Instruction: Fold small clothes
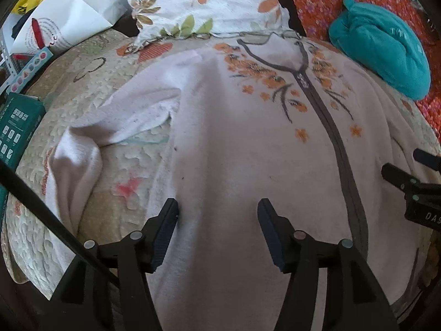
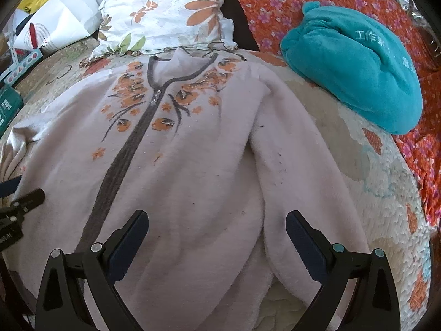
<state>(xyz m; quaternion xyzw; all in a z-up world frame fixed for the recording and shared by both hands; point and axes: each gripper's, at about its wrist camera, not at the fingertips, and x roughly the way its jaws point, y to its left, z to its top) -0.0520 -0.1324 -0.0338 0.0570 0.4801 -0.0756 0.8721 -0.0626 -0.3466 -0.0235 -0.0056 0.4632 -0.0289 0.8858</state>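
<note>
A pale pink fleece jacket point(image 1: 234, 149) with a grey zipper point(image 1: 328, 121) and orange flower embroidery lies face up, spread flat on a quilted bed cover. It also shows in the right wrist view point(image 2: 193, 165). Its left sleeve point(image 1: 82, 154) lies bent out to the side; its right sleeve point(image 2: 297, 171) lies along the body. My left gripper point(image 1: 217, 207) is open and empty above the jacket's lower left half. My right gripper point(image 2: 217, 218) is open and empty above the lower right half, by the sleeve. The right gripper also shows in the left wrist view point(image 1: 405, 165).
A teal plush cushion point(image 2: 358, 82) lies at the right on an orange flowered cloth point(image 2: 289, 0). A flowered pillow point(image 1: 206, 2) sits beyond the collar. White bags point(image 1: 69, 8) and a green box point(image 1: 19, 127) lie at the left. The quilted cover point(image 2: 372, 193) surrounds the jacket.
</note>
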